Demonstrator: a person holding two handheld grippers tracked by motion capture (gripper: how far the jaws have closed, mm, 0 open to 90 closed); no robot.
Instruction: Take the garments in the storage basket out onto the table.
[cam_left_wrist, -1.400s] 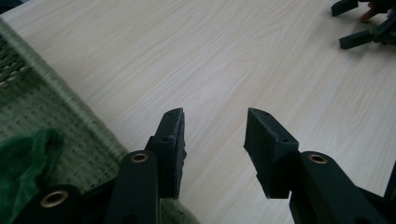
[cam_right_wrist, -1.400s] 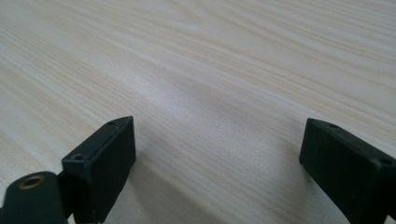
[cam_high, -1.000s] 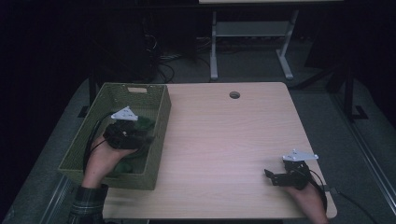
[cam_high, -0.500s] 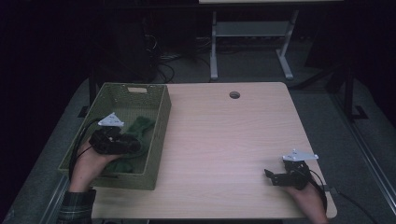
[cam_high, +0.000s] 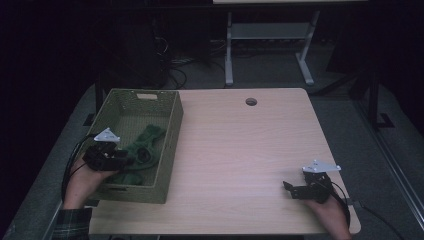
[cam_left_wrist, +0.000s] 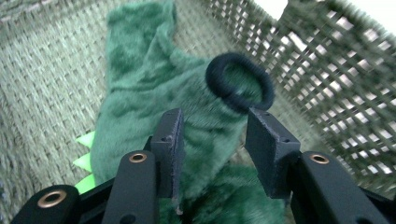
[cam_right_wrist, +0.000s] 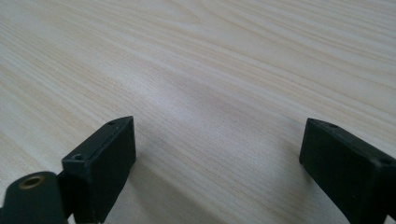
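Green basket (cam_high: 170, 150) sits at the table's (cam_high: 240, 150) left edge; everything below is placed against it. High view: left gripper (cam_high: 120, 161) is over the basket's near-left part, jaws pointing in at the green plush garment (cam_high: 142, 152) that lies inside on the basket floor. That view is too dark and small to show the jaw gap.

Left gripper view fills that in: left gripper (cam_left_wrist: 212, 133) has its jaws partly apart, with a fold of the garment (cam_left_wrist: 140, 93) between them. Pads look close on the fabric, but whether they press it I cannot tell. Also seen here: a black elastic cuff ring (cam_left_wrist: 239, 83) and bright green spikes (cam_left_wrist: 85, 163), woven basket wall (cam_left_wrist: 336, 84) just behind.

Right gripper (cam_high: 300, 190) rests well away from the basket, near the table's right front corner. Right gripper view: right gripper (cam_right_wrist: 217, 144) jaws wide, released, bare wood between them.
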